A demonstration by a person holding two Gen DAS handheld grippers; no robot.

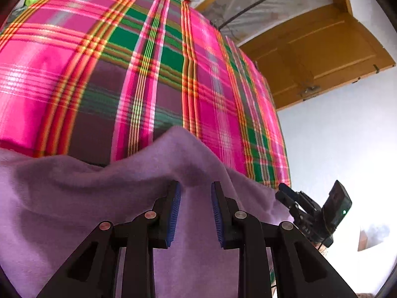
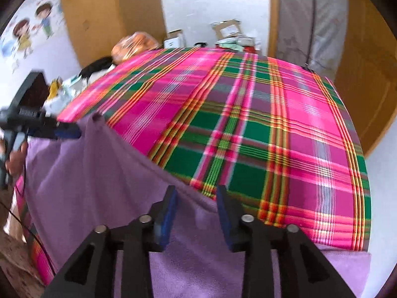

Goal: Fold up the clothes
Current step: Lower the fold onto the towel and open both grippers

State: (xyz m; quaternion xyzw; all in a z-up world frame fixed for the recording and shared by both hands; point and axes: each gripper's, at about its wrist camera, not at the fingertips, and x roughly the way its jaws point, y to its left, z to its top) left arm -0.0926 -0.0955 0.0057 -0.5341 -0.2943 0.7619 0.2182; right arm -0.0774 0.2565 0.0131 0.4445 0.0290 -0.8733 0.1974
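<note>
A purple fleece cloth (image 1: 74, 198) (image 2: 99, 173) lies over the near edge of a bed covered with a pink and green plaid blanket (image 1: 148, 62) (image 2: 248, 124). My left gripper (image 1: 196, 186) pinches a thick fold of the cloth, and a peak of fabric rises past its fingertips. In the right wrist view the left gripper (image 2: 69, 130) holds a raised corner at the far left. My right gripper (image 2: 197, 191) is shut on the cloth's upper edge, which runs taut between the two grippers. It shows in the left wrist view as the right gripper (image 1: 282, 191) at the cloth's right end.
A wooden door (image 1: 322, 49) stands beyond the bed's right side. Cardboard boxes (image 2: 228, 31), an orange bag (image 2: 134, 44) and a black item (image 2: 96, 67) sit past the far edge. A hand (image 2: 15, 159) holds the left gripper's handle. The plaid blanket stretches ahead.
</note>
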